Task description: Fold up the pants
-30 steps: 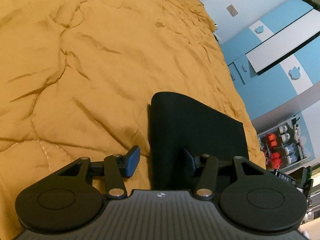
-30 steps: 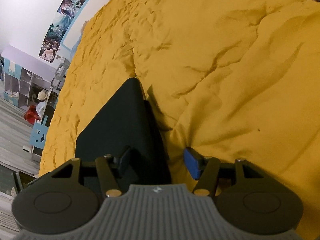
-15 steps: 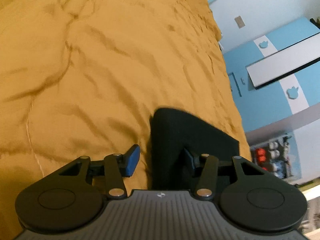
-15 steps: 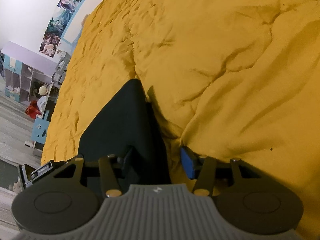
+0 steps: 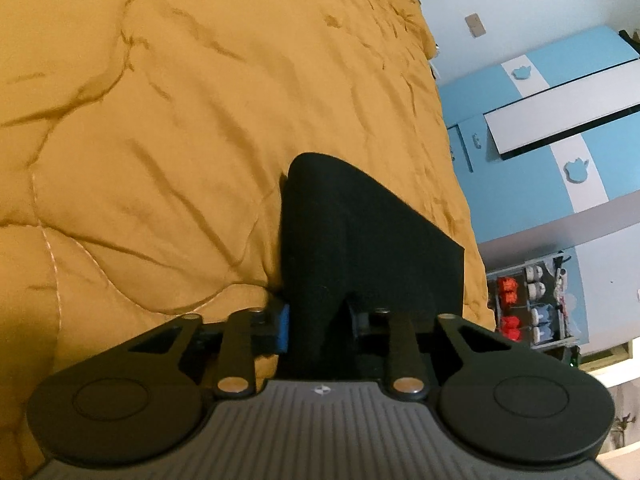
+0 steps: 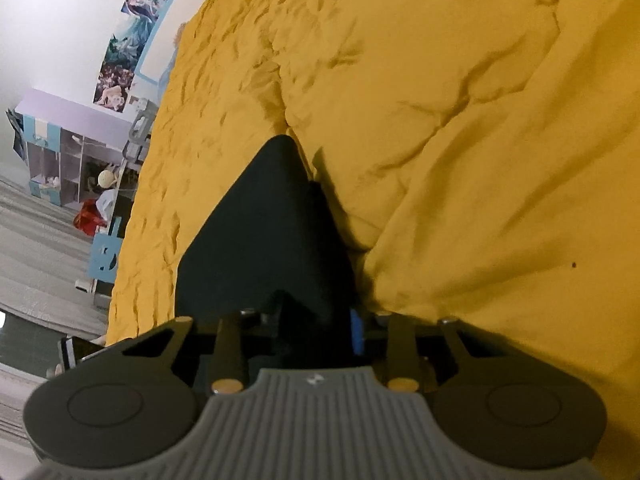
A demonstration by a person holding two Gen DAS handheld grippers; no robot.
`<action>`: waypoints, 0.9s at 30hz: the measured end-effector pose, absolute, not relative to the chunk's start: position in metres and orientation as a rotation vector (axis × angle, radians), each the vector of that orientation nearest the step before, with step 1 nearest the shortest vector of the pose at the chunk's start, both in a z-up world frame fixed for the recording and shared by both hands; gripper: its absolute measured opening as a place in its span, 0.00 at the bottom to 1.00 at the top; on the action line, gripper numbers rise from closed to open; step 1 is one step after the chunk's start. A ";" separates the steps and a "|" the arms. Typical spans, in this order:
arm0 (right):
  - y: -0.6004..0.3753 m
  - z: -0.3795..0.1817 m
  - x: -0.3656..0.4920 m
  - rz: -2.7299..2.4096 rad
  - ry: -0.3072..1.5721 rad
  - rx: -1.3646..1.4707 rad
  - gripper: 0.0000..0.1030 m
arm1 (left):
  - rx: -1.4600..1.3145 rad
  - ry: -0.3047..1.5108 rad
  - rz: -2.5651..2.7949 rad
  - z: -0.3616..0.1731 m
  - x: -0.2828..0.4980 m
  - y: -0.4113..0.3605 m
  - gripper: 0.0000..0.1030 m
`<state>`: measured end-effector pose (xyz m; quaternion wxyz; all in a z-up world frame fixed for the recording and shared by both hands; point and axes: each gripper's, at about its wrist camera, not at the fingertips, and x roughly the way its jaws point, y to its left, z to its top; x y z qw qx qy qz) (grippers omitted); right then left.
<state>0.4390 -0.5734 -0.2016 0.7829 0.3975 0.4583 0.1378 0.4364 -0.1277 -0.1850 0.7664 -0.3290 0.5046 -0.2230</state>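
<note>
The black pants (image 5: 360, 240) lie folded on the mustard yellow bedspread (image 5: 180, 120). My left gripper (image 5: 318, 320) is shut on the near edge of the pants, with the cloth bunched between the blue-padded fingers (image 5: 282, 322). In the right wrist view the pants (image 6: 272, 232) run away from me to a rounded far corner. My right gripper (image 6: 316, 328) is shut on their near edge too. The cloth hides most of the pads.
The bedspread (image 6: 460, 140) is wrinkled all around the pants. In the left wrist view a blue and white wardrobe (image 5: 560, 120) and a shelf of small items (image 5: 528, 304) stand past the bed's right edge. In the right wrist view a purple shelf unit (image 6: 68, 152) stands on the floor at left.
Both grippers have closed from open onto the near edge of the pants. Both have moved slightly forward and lower against the bed.
</note>
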 end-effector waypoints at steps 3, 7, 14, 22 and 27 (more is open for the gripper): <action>-0.570 -0.189 0.432 0.277 0.952 0.847 0.13 | -0.682 1.070 -0.473 -0.170 0.429 -0.131 0.21; -0.558 -0.162 0.418 0.247 0.892 0.806 0.11 | -0.645 1.013 -0.483 -0.138 0.416 -0.132 0.20; -0.530 -0.117 0.368 0.283 0.763 0.839 0.10 | -0.560 0.915 -0.469 -0.075 0.372 -0.124 0.20; -0.493 -0.089 0.307 0.360 0.719 0.914 0.10 | -0.476 0.869 -0.455 -0.015 0.313 -0.094 0.20; -0.464 -0.067 0.270 0.423 0.696 0.925 0.10 | -0.418 0.830 -0.439 0.019 0.273 -0.075 0.20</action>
